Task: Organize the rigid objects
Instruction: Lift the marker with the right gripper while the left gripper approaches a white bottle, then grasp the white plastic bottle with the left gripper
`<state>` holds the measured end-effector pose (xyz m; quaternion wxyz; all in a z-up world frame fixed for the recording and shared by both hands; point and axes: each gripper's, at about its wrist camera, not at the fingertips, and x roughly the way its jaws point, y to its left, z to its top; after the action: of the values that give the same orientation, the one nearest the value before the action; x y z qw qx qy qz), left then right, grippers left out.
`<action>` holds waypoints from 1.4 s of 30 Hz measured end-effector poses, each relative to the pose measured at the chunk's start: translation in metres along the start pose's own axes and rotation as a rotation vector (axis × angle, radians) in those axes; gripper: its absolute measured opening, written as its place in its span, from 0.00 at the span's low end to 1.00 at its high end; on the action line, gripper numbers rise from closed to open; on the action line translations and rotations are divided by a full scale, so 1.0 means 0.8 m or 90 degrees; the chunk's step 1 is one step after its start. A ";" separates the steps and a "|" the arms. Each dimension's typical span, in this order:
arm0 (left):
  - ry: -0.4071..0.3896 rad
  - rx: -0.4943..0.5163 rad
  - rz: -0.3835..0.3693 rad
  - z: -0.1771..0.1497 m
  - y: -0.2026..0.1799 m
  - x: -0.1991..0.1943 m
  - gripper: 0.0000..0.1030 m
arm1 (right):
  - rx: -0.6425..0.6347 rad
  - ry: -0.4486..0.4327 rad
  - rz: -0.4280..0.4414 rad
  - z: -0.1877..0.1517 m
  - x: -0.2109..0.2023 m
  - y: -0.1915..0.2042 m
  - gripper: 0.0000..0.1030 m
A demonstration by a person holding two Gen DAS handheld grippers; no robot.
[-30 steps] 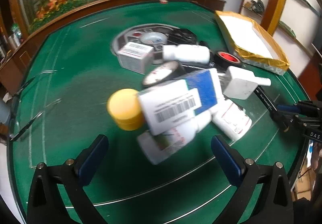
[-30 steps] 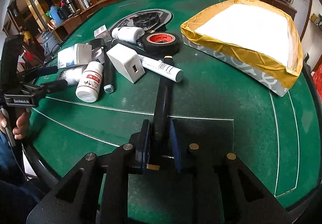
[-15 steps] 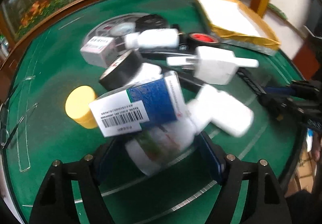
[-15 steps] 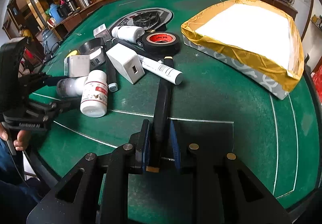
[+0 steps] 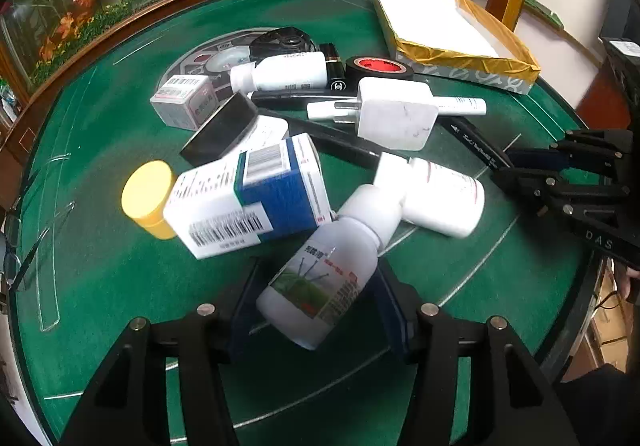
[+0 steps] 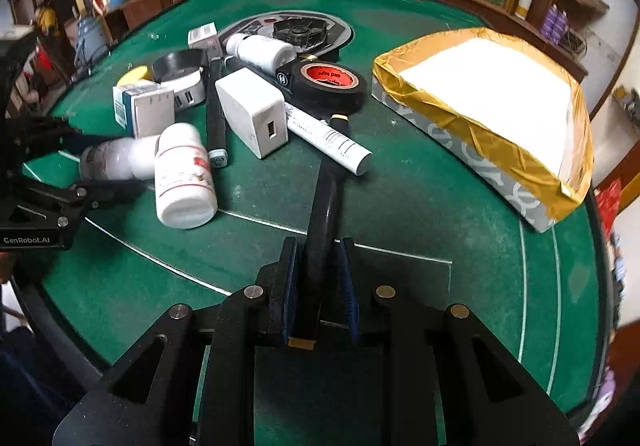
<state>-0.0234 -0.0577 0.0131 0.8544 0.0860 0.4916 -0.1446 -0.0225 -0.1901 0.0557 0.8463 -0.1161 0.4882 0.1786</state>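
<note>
My left gripper (image 5: 316, 302) is shut on a white bottle with a green label (image 5: 328, 278), its neck pointing away toward the pile. It also shows blurred in the right wrist view (image 6: 112, 161). My right gripper (image 6: 316, 278) is shut on a long black pen-like stick (image 6: 326, 201) that reaches toward the pile. The pile holds a blue and white box (image 5: 248, 197), a second white bottle (image 5: 440, 197), a white charger (image 5: 394, 117), a white tube (image 6: 328, 137) and a black tape roll (image 6: 330, 83). A gold-rimmed white box (image 6: 492, 105) sits at the right.
A yellow cap (image 5: 146, 197), a grey box (image 5: 184, 105), another white bottle (image 5: 284, 71), a black marker (image 6: 214, 113) and a black lipstick case (image 5: 334, 65) lie on the green felt table (image 5: 100, 266). A round grey centre plate (image 6: 288, 29) lies behind. A wooden rim bounds the table.
My left gripper moved forward and closed on the green-label bottle, lifting and tilting it. My right gripper, still holding the black stick, swung so its view turned left.
</note>
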 end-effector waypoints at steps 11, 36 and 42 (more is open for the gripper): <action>-0.038 -0.017 0.006 -0.011 0.007 0.001 0.75 | 0.013 0.009 -0.011 -0.001 0.000 0.002 0.20; -0.052 -0.019 -0.048 -0.019 -0.006 -0.020 0.52 | 0.063 0.027 -0.003 -0.008 -0.009 0.008 0.16; -0.064 -0.027 -0.052 -0.016 -0.008 -0.027 0.51 | 0.081 0.020 0.018 -0.017 -0.020 0.003 0.16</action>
<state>-0.0465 -0.0561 0.0255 0.8729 0.0404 0.4543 -0.1730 -0.0418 -0.1960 0.0629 0.8417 -0.0577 0.5133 0.1573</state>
